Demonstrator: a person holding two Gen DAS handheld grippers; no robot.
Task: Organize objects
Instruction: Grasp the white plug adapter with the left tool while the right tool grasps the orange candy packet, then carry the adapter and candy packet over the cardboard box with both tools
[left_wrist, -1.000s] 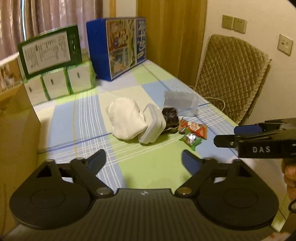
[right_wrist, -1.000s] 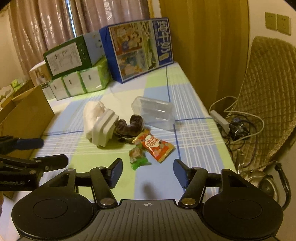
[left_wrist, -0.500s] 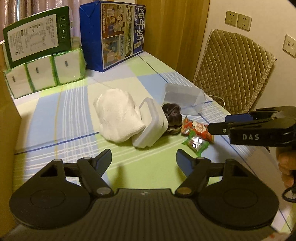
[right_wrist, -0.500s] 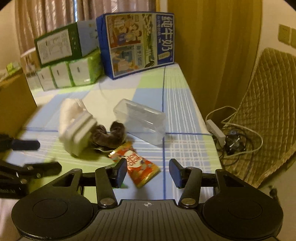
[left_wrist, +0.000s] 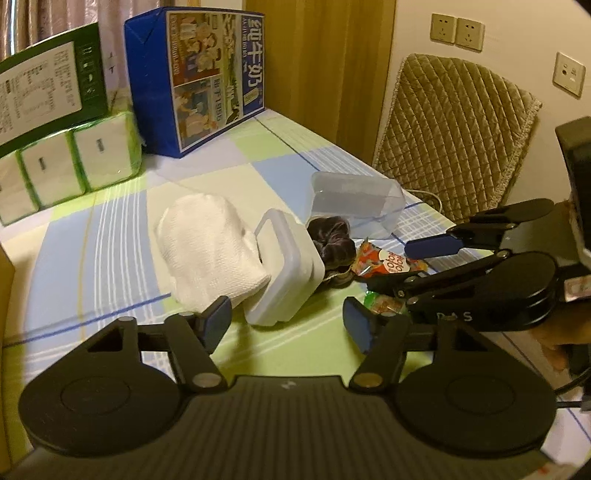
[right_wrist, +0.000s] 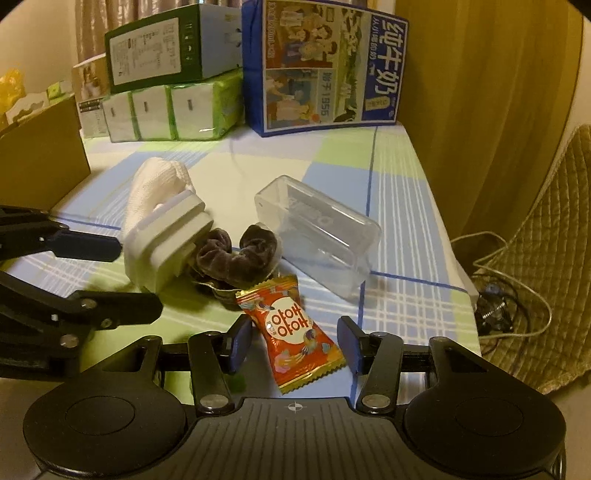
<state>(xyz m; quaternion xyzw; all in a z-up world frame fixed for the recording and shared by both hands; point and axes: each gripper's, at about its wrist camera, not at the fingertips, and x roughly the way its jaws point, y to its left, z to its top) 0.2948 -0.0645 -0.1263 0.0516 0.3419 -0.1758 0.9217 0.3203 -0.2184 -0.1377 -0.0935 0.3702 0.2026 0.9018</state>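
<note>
On checked tablecloth (right_wrist: 391, 177), left of red snack packet (right_wrist: 291, 328): white cloth (right_wrist: 155, 181), then white box (right_wrist: 170, 240) tilted against it, then dark scrunchie (right_wrist: 232, 254) touching the box. Just beyond the packet: clear plastic container (right_wrist: 321, 236), lying on its side. Right gripper (right_wrist: 295, 343) wide open, one finger at each side of the red packet, not pressing it. Left gripper (left_wrist: 290, 325) also open, holding nothing, pointed at the white box left of the packet. Small green wrapper (left_wrist: 380, 302) just beside the packet, half hidden. Far behind: blue milk carton box (right_wrist: 325, 66), tissue packs (right_wrist: 173, 110), green box (right_wrist: 162, 51).
</note>
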